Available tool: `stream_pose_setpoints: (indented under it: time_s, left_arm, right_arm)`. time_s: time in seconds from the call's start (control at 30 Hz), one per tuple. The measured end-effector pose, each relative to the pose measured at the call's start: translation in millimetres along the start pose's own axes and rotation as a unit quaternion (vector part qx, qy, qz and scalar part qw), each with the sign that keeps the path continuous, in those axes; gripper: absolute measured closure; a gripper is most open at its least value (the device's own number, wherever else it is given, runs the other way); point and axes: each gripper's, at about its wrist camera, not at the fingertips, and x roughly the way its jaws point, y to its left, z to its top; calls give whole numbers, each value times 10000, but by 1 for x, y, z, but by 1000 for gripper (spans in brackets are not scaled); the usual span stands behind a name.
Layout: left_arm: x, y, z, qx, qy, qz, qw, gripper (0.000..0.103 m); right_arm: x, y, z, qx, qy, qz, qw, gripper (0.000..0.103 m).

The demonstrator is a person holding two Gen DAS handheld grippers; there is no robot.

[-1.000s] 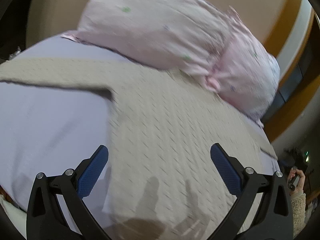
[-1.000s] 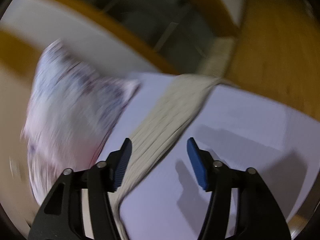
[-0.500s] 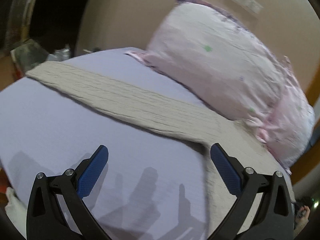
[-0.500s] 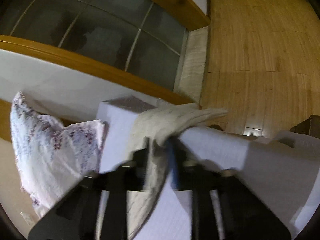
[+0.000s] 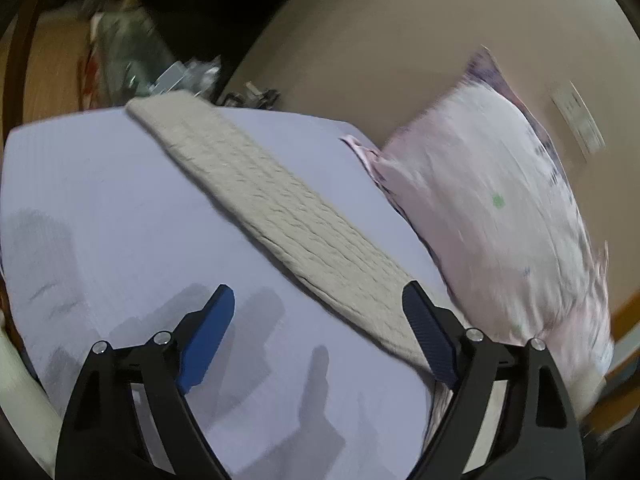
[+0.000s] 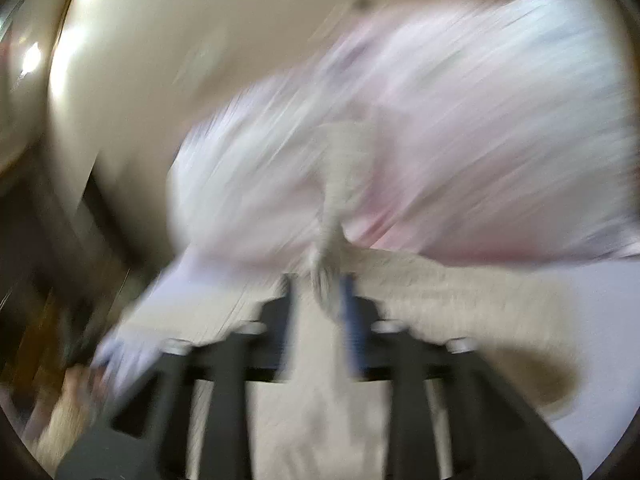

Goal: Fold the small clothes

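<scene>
A beige knit sweater lies on the lavender bed. In the left wrist view its long sleeve [image 5: 272,204] stretches flat from the far left corner toward my left gripper [image 5: 320,328], which is open and empty just above the sheet, its right finger over the sleeve's near part. In the blurred right wrist view my right gripper [image 6: 320,300] is shut on a bunched end of the sweater [image 6: 336,216], lifted in front of the pillow. More of the sweater [image 6: 460,292] lies flat below.
A pink floral pillow [image 5: 500,216] leans on the beige headboard [image 5: 400,40] at the right; it also shows in the right wrist view [image 6: 460,128]. The lavender sheet [image 5: 100,220] extends left. Clutter [image 5: 132,56] stands beyond the bed's far left corner.
My right gripper closed on the sweater's sleeve end and swung it back toward the pillow. My left gripper has turned left along the other sleeve, staying open.
</scene>
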Motion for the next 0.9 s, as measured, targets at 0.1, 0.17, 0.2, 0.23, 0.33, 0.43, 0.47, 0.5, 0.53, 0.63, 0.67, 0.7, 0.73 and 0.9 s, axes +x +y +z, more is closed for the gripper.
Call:
stream_pose_setpoints:
  time_s: [0.1,0.17,0.2,0.23,0.33,0.43,0.47,0.5,0.53,0.63,0.67,0.7,0.73,0.9]
  left_arm:
    - [2,14,9,-309,28,-86,9995,19]
    - [3,24,18,-516,-7,-116,9986,22]
    - [5,28,22,-610,-6,-122,9981,25]
    - [9,36,28,-799,22,-154,9967,27]
    - [19,52,41,-1296,50,-130,9915,44]
    - [23,67,51,-1860,38,-162,9824,52]
    - [26,70,54,-2002,54,-141,9796,57]
    - [28,72,56,-2065,64,-119,9784,63]
    - [32,74,60,-2121,104,-91,9771,66]
    - [42,79,66,-2205,158,-25,9752,80]
    - [43,79,67,-2226,156,-23,9748,81]
    - [44,78,68,-2213,155,1,9751,87]
    - [45,73,70,-2098,181,163,9774,91]
    - [33,-15,68,-770,-10,-22,9970,96]
  right_arm:
    - [34,31,-25,-137,491,289,9983,51]
    - [28,26,-26,-68,260,159,9995,39]
    - [20,19,-24,-2,160,89,9998,31]
    - [12,15,-25,61,87,34,9999,30]
    - [-13,-4,-32,288,-18,-253,9993,29]
    - [-27,-25,-36,516,-122,-457,9975,24]
    - [-28,-30,-36,578,-142,-490,9970,24]
    - [-30,-35,-37,654,-167,-509,9964,23]
    - [-32,-40,-38,725,-183,-508,9959,23]
    - [-36,-51,-44,863,-206,-514,9947,23]
    - [-37,-52,-45,881,-204,-512,9946,23]
    - [-37,-54,-48,902,-197,-508,9944,23]
    - [-37,-56,-49,914,-187,-511,9943,23]
    - [-48,-76,-58,1005,-255,-726,9920,23]
